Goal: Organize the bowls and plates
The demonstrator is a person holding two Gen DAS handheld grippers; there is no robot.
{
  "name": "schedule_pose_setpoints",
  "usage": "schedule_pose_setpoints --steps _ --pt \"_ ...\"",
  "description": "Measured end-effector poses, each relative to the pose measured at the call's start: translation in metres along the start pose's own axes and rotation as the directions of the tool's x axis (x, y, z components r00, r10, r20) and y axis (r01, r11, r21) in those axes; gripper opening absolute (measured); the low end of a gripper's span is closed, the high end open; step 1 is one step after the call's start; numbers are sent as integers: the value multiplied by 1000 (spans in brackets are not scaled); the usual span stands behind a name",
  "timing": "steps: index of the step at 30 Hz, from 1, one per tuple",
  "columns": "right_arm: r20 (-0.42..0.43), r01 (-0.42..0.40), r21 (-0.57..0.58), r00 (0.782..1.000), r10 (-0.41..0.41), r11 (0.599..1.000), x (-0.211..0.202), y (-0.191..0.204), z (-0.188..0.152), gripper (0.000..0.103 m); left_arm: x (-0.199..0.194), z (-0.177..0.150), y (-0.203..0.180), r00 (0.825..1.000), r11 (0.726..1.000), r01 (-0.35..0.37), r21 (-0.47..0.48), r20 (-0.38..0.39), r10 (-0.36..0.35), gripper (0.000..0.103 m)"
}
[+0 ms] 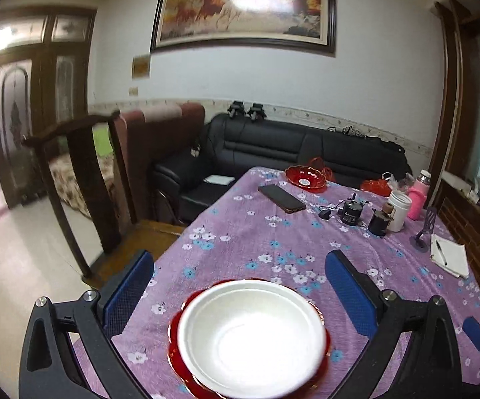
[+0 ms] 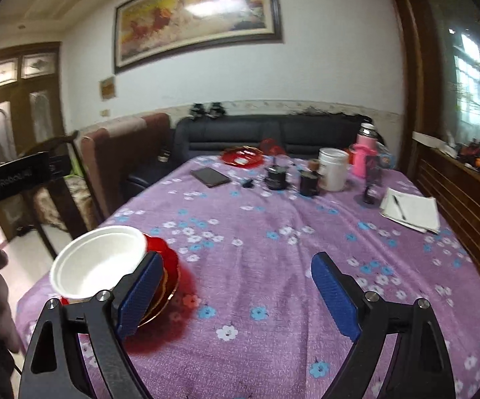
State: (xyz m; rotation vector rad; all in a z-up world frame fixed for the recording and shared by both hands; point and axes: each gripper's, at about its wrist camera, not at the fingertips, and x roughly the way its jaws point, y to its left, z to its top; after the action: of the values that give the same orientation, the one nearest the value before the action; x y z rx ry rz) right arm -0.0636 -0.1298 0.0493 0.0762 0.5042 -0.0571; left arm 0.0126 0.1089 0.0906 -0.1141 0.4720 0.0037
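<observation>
The left tongs [image 1: 240,286] stand wide apart, their blue pads on either side of the white bowl [image 1: 251,335] without touching it. The right tongs [image 2: 236,294] are also apart and hold nothing — only purple cloth lies between them, with the bowl off beside their left pad.

The bowl sits nested on red plates [image 2: 167,276] near the counter's [image 2: 273,232] front-left corner. A second red plate [image 1: 305,177] lies at the far end, well apart from the stack.

If that far plate is to join the stack, the tongs should probably take it by the rim and keep it level — a tilt could let it slip.

Near it lie a phone [image 1: 281,198], small dark devices [image 1: 351,211], a white container [image 1: 399,210], a pink bottle [image 1: 419,196] and a notepad with pen [image 1: 447,258]; the phone lies closest to the reach.
</observation>
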Motion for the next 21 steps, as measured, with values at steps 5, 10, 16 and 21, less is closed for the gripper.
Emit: schedule_pose_setpoints --steps 5,10,16,21 --pt "-51 56 35 997 -54 998 5 9 3 93 21 4 28 1000 1000 -2 -14 -12 1 103" --pt "-52 33 -16 998 -34 999 4 29 2 93 13 -7 31 996 998 -62 -1 65 62 103" --pt "-54 -94 -154 995 86 984 -2 65 -2 93 -30 -20 28 981 993 -84 -83 169 97 103" --pt "-62 -216 -201 976 208 955 -8 78 -2 93 -43 -24 4 967 976 -218 -16 132 218 103"
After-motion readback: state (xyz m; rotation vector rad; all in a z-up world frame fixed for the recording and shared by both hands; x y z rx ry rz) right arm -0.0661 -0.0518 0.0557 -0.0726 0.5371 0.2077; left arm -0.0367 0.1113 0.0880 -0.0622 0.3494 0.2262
